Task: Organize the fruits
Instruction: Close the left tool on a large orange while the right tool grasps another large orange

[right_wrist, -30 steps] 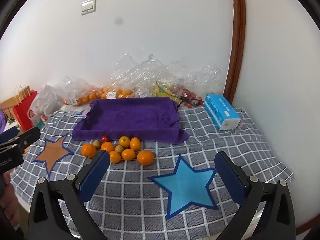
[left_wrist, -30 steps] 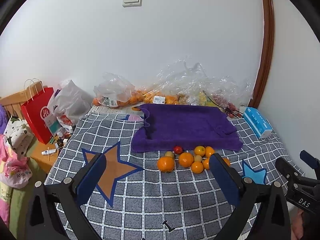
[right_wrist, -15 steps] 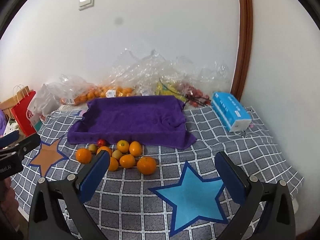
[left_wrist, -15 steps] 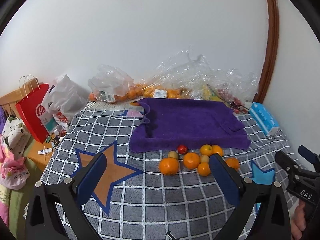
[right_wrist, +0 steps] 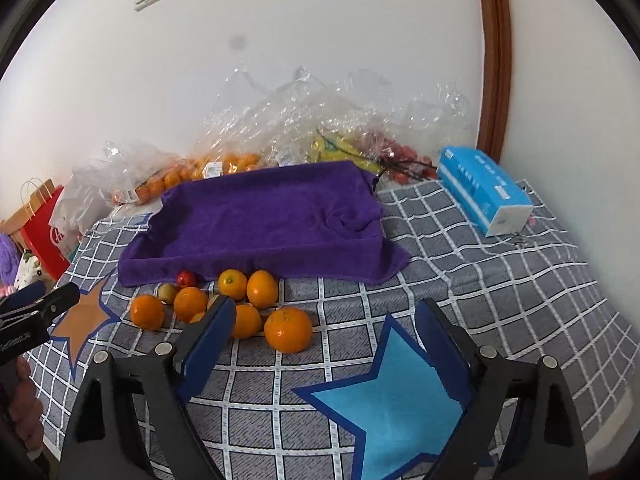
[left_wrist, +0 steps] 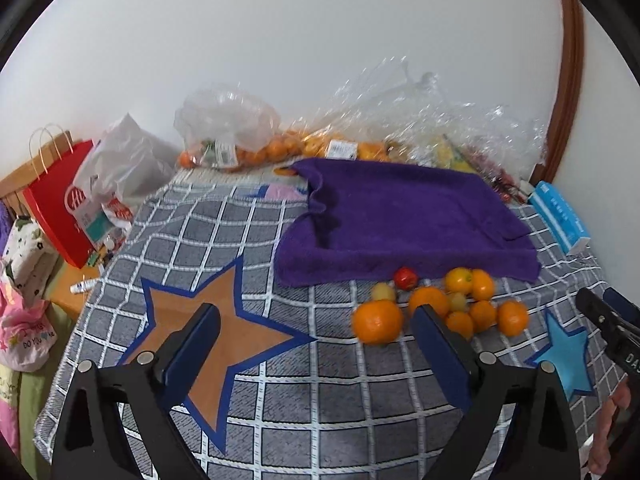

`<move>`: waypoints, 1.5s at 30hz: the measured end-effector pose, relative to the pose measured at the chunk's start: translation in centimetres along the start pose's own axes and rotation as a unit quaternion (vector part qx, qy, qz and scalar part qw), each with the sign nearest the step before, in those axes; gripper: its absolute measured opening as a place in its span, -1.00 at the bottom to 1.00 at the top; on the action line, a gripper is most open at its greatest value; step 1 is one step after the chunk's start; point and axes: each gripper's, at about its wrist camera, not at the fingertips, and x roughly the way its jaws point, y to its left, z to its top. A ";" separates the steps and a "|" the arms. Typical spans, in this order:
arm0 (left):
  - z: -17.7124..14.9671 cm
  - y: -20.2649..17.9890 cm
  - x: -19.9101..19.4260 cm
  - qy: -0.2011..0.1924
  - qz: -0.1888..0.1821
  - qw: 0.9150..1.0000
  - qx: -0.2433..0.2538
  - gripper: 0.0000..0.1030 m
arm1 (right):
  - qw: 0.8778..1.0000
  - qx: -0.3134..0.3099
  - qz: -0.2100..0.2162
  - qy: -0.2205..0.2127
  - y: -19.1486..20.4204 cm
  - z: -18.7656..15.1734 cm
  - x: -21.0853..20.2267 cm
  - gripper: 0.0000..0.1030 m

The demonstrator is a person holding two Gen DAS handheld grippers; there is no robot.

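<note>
both views closer on fruit pile than a second ago | your left tongs and right tongs wide, empty | nothing on purple towel yet | approach only

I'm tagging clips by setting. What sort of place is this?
Probably a room in a home: a checked cloth covers a table by a white wall, with bagged fruit, a tissue box and a red shopping bag.
</note>
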 end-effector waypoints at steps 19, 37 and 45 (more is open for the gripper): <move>-2.7 -0.6 6.0 0.066 -0.070 0.995 0.016 0.65 | 0.995 -0.046 0.042 0.080 1.8 -2.9 8.8 0.14; -2.9 -2.4 8.8 0.051 -0.150 0.987 -0.029 -0.18 | 0.995 -0.026 0.069 0.065 1.0 -3.0 8.5 -0.18; -2.9 -2.1 7.9 0.024 -0.175 0.984 -0.036 -0.18 | 0.997 -0.014 0.068 0.044 0.4 -2.9 7.7 -0.18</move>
